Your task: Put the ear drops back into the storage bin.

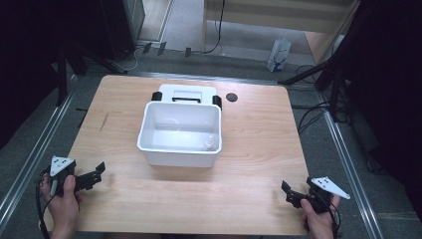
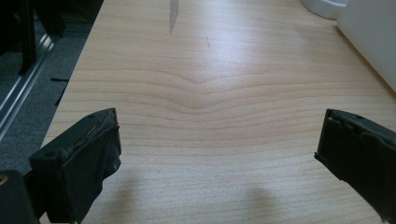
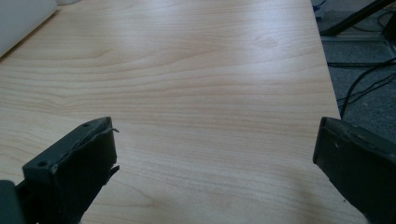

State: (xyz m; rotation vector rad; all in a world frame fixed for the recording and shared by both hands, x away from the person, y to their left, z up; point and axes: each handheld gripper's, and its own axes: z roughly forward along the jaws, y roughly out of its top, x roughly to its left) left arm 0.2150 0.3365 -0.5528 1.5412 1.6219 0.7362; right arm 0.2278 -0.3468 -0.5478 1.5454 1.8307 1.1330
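A white plastic bin stands open in the middle of the wooden table, with a small clear object inside at its right front corner. Its white lid with black clips lies flat just behind it. My left gripper rests near the front left corner, held by a hand, jaws wide apart and empty. In the left gripper view the left gripper frames bare wood, with the bin's wall at the upper right. My right gripper sits open and empty near the front right corner; in its own view the right gripper spans bare wood.
A small black disc lies on the table right of the lid. Metal rails run along both sides of the table, cables trail on the floor at the right, and a white bag stands beyond the far edge.
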